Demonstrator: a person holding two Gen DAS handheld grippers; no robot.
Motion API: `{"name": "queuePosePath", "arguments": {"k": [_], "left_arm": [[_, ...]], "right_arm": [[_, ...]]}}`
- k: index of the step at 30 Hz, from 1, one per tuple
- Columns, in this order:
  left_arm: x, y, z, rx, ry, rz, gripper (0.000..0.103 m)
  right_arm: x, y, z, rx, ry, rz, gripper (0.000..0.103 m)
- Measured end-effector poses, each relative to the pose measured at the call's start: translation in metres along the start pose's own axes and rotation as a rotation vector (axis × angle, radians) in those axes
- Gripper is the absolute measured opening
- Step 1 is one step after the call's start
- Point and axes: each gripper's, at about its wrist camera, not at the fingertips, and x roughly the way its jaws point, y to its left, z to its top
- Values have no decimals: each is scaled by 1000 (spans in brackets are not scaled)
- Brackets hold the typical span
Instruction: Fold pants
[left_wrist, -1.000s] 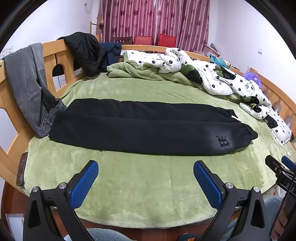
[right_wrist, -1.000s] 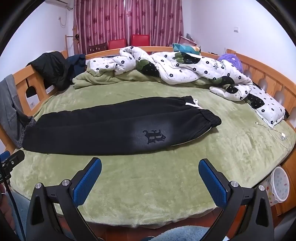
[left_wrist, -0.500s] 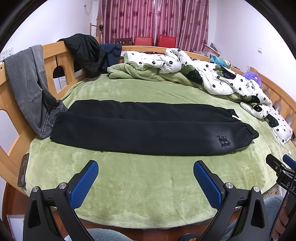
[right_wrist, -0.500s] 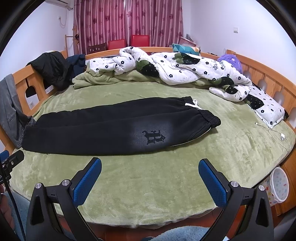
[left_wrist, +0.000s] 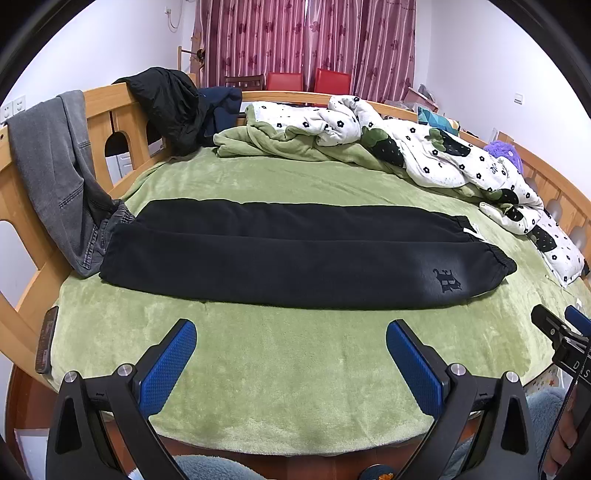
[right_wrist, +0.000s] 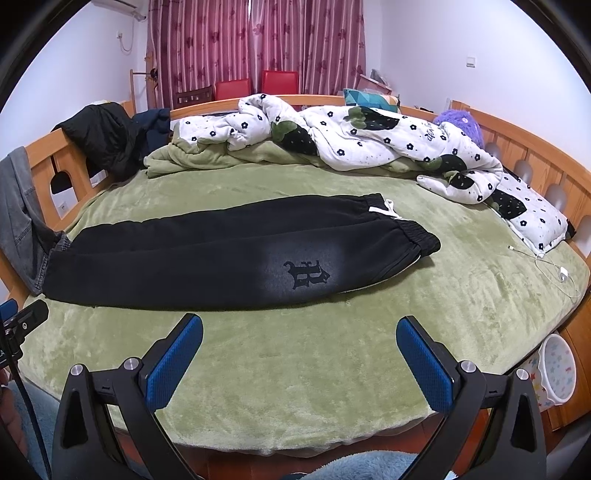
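The black pants (left_wrist: 295, 258) are lying flat across the middle of the green blanket (left_wrist: 295, 369), already doubled lengthwise so that one leg is resting on the other; the elastic waistband (right_wrist: 421, 240) is pointing right, the cuffs are pointing left toward the grey jeans (left_wrist: 59, 173) draped over the wooden bed rail (left_wrist: 107, 110); the left gripper (left_wrist: 291, 354) and the right gripper (right_wrist: 299, 350) are both hovering above the near edge of the bed, jaws spread wide and holding nothing; judging by this, the crosswise fold is what is coming up, and it is calling for one claw to pinch each end, or both corners of one end, through two thick layers and carry them over evenly; the pants are looking like soft, heavy fleece, matte, with a faded patch around a gothic logo (right_wrist: 306, 275) and a white drawstring (right_wrist: 386, 208); the blanket is plush and likely grippy; a rumpled flower-print quilt (right_wrist: 369, 136) is heaped well behind.
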Motion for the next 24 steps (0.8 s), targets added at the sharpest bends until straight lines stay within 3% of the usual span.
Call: {"name": "queuePosePath", "arguments": {"k": [24], "left_arm": [[0,-2,0,4,-1,5,103]], "right_arm": [[-1,0,4,7,-6,0,102]]}}
